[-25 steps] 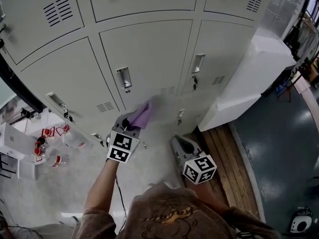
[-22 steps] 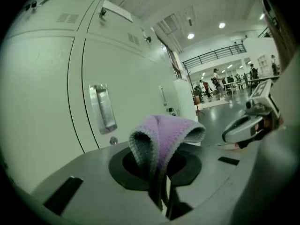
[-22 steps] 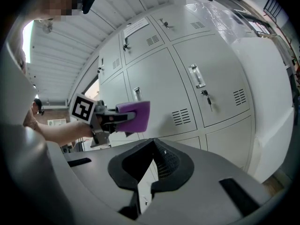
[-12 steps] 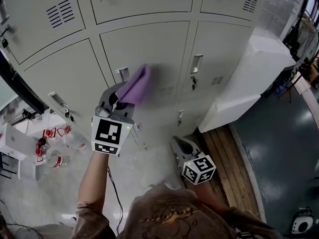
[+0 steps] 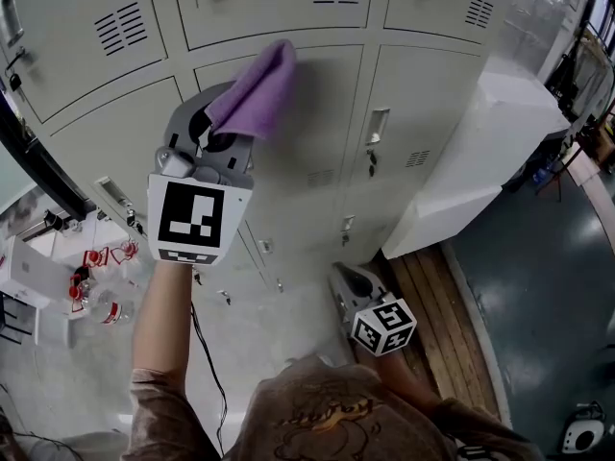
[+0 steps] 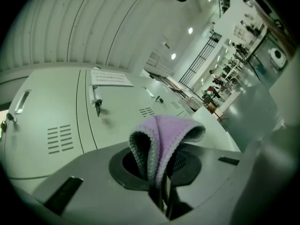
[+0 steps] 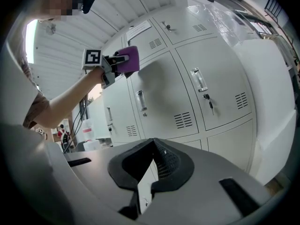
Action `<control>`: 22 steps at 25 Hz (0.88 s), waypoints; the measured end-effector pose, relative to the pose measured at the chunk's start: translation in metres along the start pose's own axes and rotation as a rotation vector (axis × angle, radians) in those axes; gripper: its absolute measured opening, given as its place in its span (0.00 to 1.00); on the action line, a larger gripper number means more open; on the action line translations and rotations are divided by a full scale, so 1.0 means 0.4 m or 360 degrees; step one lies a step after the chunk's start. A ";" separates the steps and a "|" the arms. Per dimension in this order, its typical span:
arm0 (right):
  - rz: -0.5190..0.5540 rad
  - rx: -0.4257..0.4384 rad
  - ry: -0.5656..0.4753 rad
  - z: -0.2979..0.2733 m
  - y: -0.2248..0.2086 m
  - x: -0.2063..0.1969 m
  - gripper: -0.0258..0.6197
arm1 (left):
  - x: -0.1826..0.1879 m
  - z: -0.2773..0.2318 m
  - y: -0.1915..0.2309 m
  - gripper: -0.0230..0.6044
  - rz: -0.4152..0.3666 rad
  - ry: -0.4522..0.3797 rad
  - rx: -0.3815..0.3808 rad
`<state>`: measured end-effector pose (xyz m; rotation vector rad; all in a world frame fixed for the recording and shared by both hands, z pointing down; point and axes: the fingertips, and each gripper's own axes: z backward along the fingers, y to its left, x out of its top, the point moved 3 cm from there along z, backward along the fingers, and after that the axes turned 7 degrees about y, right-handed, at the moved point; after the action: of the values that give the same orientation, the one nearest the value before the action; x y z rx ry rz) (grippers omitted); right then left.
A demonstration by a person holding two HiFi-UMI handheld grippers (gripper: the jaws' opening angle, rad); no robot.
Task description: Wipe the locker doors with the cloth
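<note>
Cloth [image 5: 255, 89], purple and folded, sits pinched in your left claw [image 5: 223, 123]. The jaws are closed tight on its lower edge, and the fold bulges out past the tips. You hold it high, up against the top left corner of the middle locker door [image 5: 307, 133], just under the seam with the row above. From the right gripper view, that door's handle [image 7: 139, 100] lies directly below the cloth, and a block of vent slots [image 7: 183, 120] sits lower on the same panel.

Your right claw [image 5: 351, 281] hangs low and well apart from the lockers. Its tips are together and grip nothing.

On the neighbouring door to the right are a handle [image 5: 378, 125] and a key lock [image 5: 373, 158]. A thin cable [image 5: 207, 353] trails down beside your left forearm. A sheet of paper [image 6: 110, 77] is stuck on one locker front in the left gripper view.

The lockers are pale grey metal in stacked rows, each door with a small louvred vent. A white cabinet [image 5: 490, 142] butts against their right end. Wooden boards [image 5: 432, 296] lie on the floor at its foot, next to dark glossy flooring [image 5: 538, 305]. To the left, bottles with red labels [image 5: 96, 305] stand on a lighter floor. Beyond the lockers, the left gripper view opens onto a long hall with ceiling lights.
</note>
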<state>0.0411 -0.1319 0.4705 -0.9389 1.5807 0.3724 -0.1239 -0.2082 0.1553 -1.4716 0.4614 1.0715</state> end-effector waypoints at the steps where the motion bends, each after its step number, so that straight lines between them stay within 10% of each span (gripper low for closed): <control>1: 0.0001 0.0000 -0.0001 0.001 -0.001 0.001 0.04 | 0.022 0.000 0.013 0.11 -0.0024 -0.0023 0.0020; 22: -0.0016 -0.0051 -0.0018 0.014 -0.040 0.010 0.04 | 0.044 -0.127 0.031 0.11 -0.0192 0.0079 -0.0015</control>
<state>0.0568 -0.1392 0.4694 -0.9676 1.5634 0.3961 -0.1071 -0.2531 0.1277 -1.5176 0.3978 0.9446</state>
